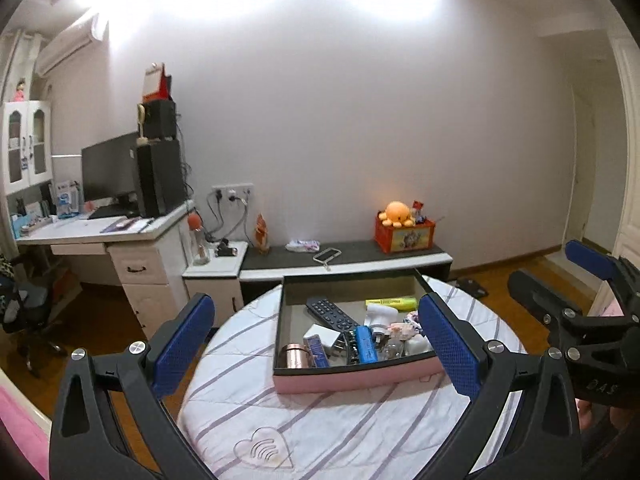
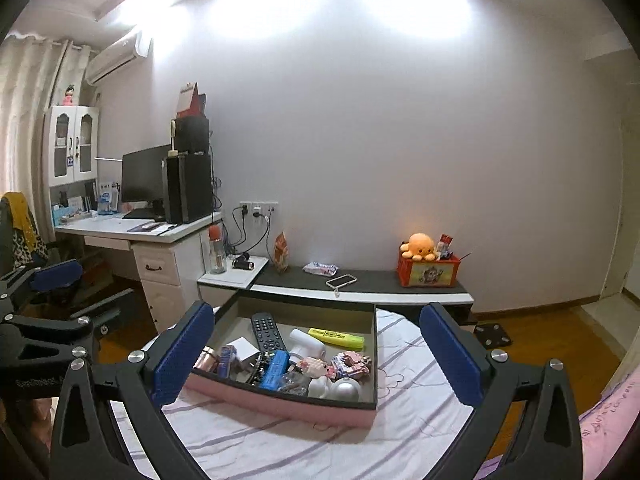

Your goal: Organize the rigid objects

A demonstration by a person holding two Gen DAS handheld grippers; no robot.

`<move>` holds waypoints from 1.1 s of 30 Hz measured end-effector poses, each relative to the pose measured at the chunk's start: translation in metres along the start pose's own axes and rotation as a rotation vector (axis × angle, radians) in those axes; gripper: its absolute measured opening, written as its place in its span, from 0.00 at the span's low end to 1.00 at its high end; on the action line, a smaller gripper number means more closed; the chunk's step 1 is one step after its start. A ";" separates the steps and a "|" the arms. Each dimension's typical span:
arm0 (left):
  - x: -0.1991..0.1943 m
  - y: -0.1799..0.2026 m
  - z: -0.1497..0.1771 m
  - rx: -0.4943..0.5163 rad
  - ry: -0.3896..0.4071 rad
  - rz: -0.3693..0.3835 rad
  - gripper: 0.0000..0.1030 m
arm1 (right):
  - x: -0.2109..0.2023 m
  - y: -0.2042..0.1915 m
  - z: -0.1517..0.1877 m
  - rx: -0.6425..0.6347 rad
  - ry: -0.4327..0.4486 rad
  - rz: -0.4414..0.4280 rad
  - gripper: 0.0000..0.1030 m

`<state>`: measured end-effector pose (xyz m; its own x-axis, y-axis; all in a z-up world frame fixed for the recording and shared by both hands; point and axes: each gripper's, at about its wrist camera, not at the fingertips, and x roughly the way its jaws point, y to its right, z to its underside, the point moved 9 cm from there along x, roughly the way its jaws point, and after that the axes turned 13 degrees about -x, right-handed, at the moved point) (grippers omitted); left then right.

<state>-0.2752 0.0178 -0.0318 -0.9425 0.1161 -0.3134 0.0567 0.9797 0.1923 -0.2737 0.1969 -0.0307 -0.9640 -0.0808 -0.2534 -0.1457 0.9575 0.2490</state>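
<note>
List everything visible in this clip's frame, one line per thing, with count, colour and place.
box: 1, pink outside, dark inside, on the striped cover
remote: 1, black, in box, far left
highlighter: 1, yellow, in box, far right
blue bar: 1, blue, in box, near middle
copper cylinder: 1, copper, in box, near left corner
white bottle: 1, white, in box, centre
block figures: about 2, pink and white, in box, right
octopus: 1, orange, on the red crate on the low shelf
phone case: 1, pale, on low shelf
monitor: 1, black, on desk
left gripper: 1, black with blue pads, open, nothing held
right gripper: 1, same, open, nothing held
</note>
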 end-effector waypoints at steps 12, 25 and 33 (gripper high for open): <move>-0.073 -0.002 -0.007 -0.037 0.102 0.000 1.00 | -0.065 -0.014 -0.017 -0.003 0.059 0.012 1.00; -0.146 0.009 -0.010 -0.028 0.221 0.001 1.00 | -0.139 -0.016 -0.029 -0.011 0.150 0.067 1.00; -0.177 0.014 -0.013 -0.010 0.311 -0.010 1.00 | -0.173 -0.016 -0.032 -0.014 0.201 0.094 1.00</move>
<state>-0.1114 0.0089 0.0385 -0.9987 0.0491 -0.0163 0.0448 0.9788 0.2000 -0.1121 0.1870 0.0395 -0.9982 -0.0463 -0.0373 -0.0548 0.9597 0.2758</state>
